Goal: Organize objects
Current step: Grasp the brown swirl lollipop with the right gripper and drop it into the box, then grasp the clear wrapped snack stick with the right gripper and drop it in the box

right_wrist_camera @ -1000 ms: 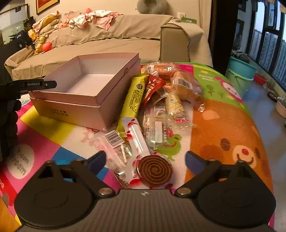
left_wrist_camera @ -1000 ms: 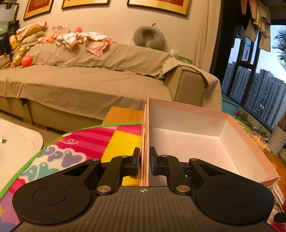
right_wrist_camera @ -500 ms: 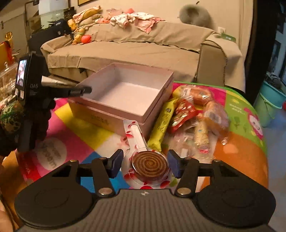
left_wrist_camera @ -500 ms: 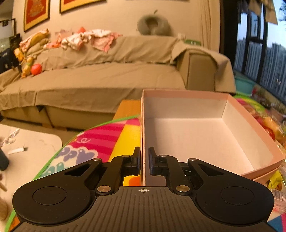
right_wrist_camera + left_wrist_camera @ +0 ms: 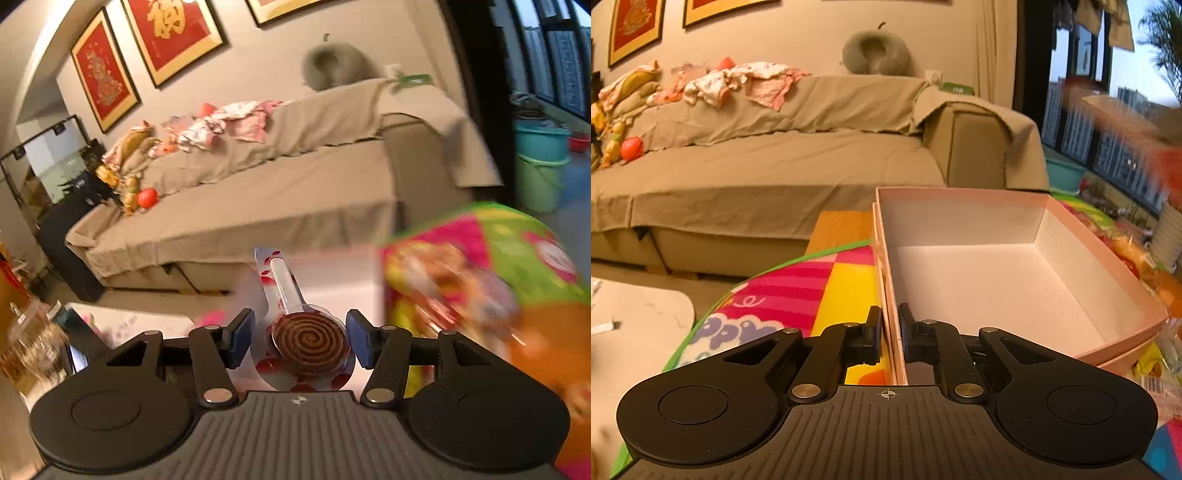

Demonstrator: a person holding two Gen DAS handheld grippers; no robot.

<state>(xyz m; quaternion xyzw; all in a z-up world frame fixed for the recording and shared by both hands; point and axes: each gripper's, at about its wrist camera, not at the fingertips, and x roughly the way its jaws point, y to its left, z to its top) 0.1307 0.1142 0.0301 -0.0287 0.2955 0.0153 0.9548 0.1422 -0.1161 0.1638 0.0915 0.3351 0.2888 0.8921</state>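
An open pink box (image 5: 979, 288) with a white inside stands on the colourful play mat (image 5: 798, 295). My left gripper (image 5: 890, 325) is shut on the box's near left wall, one pad outside and one inside. A brown spiral lollipop (image 5: 310, 341) in a clear wrapper with red spots is up in the air, its stick pointing away, with my right gripper (image 5: 300, 334) shut on it. Beyond it lie the blurred box (image 5: 332, 280) and the blurred pile of snack packets (image 5: 443, 280). Nothing lies in the box.
A sofa (image 5: 775, 166) draped in brown cloth runs behind the mat, with clothes and toys on its back. A low white table (image 5: 639, 325) stands left of the mat. More snack packets (image 5: 1141, 258) lie right of the box. Two plastic buckets (image 5: 539, 162) stand by the window.
My right gripper closed on the lollipop and lifted it off the mat, swinging up toward the box. The left gripper kept its hold on the box wall and rolled slightly.
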